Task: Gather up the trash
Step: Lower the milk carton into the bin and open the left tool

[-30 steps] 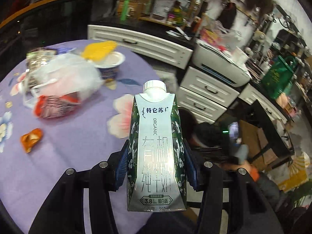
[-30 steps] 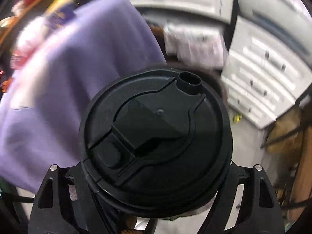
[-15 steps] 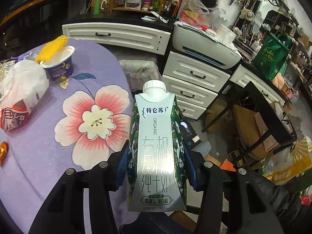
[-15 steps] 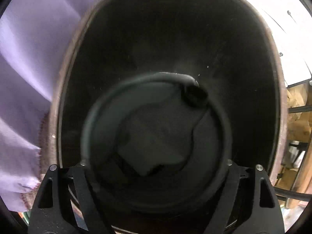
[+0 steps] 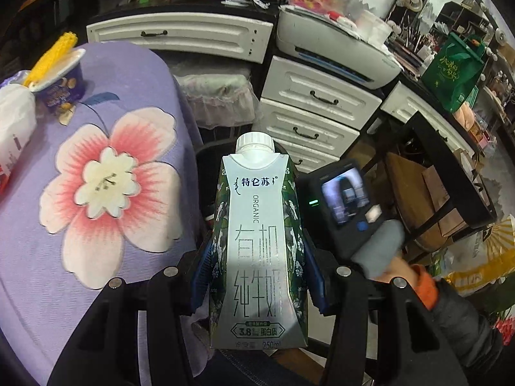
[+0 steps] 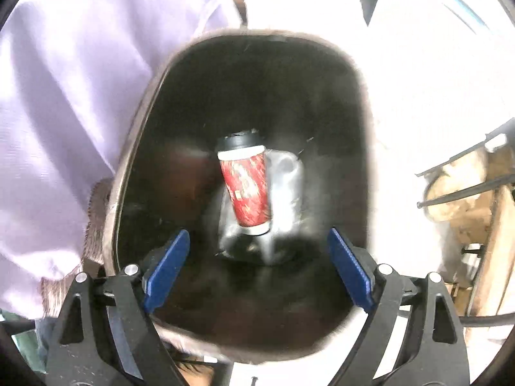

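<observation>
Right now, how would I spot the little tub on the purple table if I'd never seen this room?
Start at the purple floral tablecloth and follow it to its far left end. Past the big pink flower, beside a white plastic bag, stands the tub. It alone is dark blue with a white rim, with a yellow mesh piece lying across its top.

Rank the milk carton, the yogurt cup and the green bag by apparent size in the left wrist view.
1. Milk carton, largest, though it sits closest to the camera.
2. Green bag.
3. Yogurt cup.
The bag and cup look nearly alike, so their order is unsure.
</observation>
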Motion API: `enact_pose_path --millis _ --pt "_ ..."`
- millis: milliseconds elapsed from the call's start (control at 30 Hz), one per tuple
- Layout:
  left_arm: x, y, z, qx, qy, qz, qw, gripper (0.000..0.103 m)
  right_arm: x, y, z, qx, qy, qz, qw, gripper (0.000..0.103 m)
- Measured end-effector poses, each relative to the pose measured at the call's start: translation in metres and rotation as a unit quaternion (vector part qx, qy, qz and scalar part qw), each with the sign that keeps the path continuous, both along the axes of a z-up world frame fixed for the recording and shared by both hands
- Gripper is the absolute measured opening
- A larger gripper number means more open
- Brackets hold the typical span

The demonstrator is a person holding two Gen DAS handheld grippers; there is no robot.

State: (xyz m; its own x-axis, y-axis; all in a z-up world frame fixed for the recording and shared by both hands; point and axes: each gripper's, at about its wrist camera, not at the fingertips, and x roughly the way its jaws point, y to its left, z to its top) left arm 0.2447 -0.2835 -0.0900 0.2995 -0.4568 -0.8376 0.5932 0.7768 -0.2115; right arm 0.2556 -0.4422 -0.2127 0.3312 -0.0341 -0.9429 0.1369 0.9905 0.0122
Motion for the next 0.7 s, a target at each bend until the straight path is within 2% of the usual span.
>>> enact_pose_path --millis 133,200,300,433,567,700 --pt "0.000 -0.022 -0.025 0.019 0.014 -0.010 0.9997 0.050 -0.032 -0.022 0.041 -0.022 -0.046 -0.037 0.998 0.087" --pt "-0.001 -0.037 -0.039 0.034 0.018 -0.018 0.9991 0.050 -0.046 -0.037 0.053 -0.027 -0.062 -0.065 0.996 0.087" --pt "-0.003 -0.053 -0.056 0.048 0.022 -0.027 0.9982 0.050 -0.067 -0.072 0.060 -0.016 -0.091 -0.104 0.990 0.087" --pt "-0.002 -0.074 -0.080 0.076 0.019 -0.038 0.9962 0.050 -0.099 -0.086 0.069 0.001 -0.123 -0.145 0.982 0.087" --pt "0.003 -0.087 -0.106 0.106 0.023 -0.044 0.9931 0.050 -0.122 -0.088 0.077 -0.001 -0.146 -0.158 0.977 0.087" --pt "0.011 -0.094 -0.129 0.132 0.031 -0.043 0.9898 0.050 -0.127 -0.096 0.065 0.007 -0.145 -0.164 0.976 0.087"
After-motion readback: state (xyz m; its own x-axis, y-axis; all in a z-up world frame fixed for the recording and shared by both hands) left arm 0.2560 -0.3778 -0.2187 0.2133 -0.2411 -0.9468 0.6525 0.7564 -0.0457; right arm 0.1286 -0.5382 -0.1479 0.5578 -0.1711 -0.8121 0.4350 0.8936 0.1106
